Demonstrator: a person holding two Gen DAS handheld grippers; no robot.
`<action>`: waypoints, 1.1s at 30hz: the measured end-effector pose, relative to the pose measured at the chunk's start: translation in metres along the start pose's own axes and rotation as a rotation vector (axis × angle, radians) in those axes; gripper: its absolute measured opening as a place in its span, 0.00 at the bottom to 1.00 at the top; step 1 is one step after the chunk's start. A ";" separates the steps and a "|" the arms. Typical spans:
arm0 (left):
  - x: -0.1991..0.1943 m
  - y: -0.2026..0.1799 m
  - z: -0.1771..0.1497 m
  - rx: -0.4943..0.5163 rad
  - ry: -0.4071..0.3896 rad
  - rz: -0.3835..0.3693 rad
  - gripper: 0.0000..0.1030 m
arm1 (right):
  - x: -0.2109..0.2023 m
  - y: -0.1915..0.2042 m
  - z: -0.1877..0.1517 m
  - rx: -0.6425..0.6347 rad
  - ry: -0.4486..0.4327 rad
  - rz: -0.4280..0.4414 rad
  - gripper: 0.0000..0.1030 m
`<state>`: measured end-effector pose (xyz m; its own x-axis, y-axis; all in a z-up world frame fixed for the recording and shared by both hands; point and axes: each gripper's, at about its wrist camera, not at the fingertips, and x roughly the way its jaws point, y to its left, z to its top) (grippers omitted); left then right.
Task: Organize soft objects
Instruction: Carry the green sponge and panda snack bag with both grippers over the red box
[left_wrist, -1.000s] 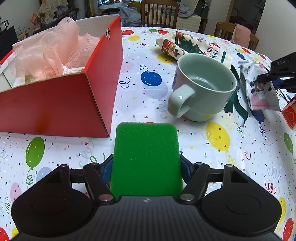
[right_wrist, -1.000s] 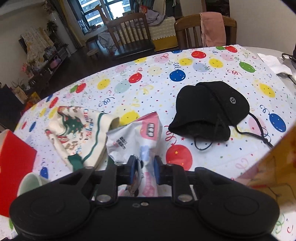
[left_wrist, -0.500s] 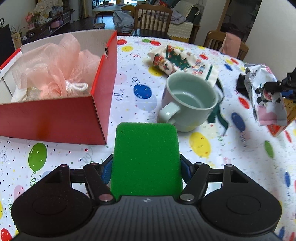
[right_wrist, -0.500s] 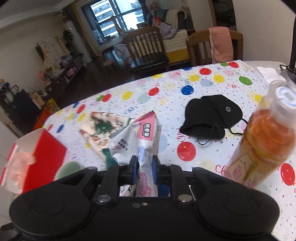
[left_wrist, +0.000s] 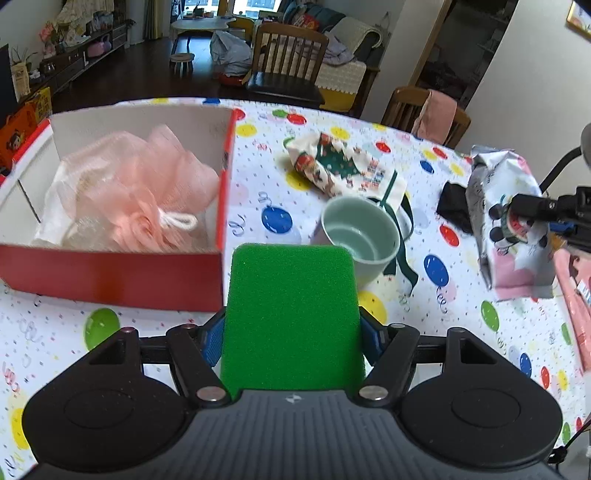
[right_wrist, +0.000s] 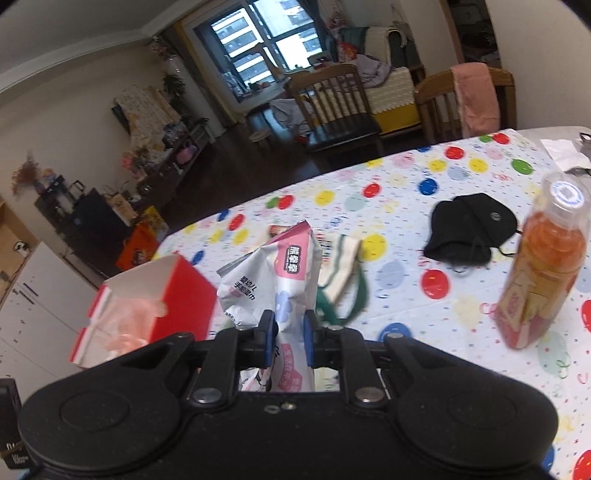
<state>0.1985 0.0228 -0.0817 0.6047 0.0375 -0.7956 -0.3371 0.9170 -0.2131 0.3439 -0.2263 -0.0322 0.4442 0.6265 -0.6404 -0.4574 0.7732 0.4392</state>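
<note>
Left gripper (left_wrist: 291, 328): matte black housing with two round side lobes, a ribbed grey centre plate bearing a small pale logo, silver pivot screws on black linkage arms, and blue pads on the fingers (left_wrist: 212, 341). Right gripper (right_wrist: 290, 341): same black build, silver pivot screws, two small centre fasteners, blue-lined fingers.

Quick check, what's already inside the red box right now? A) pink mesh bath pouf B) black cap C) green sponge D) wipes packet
A: the pink mesh bath pouf lies in the red box, while the green sponge is clamped in the left gripper, the wipes packet is in the right gripper, and the black cap lies on the table.
</note>
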 end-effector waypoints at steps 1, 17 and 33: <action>-0.005 0.003 0.002 0.001 -0.007 -0.003 0.67 | 0.000 0.006 0.000 -0.004 -0.002 0.007 0.15; -0.055 0.095 0.046 0.007 -0.091 0.024 0.67 | 0.033 0.121 -0.001 -0.089 0.003 0.092 0.15; -0.065 0.198 0.094 0.025 -0.082 0.057 0.67 | 0.096 0.210 -0.006 -0.060 0.038 0.104 0.15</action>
<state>0.1604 0.2388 -0.0191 0.6424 0.1212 -0.7568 -0.3549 0.9222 -0.1536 0.2861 -0.0044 -0.0058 0.3632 0.6979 -0.6173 -0.5449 0.6965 0.4669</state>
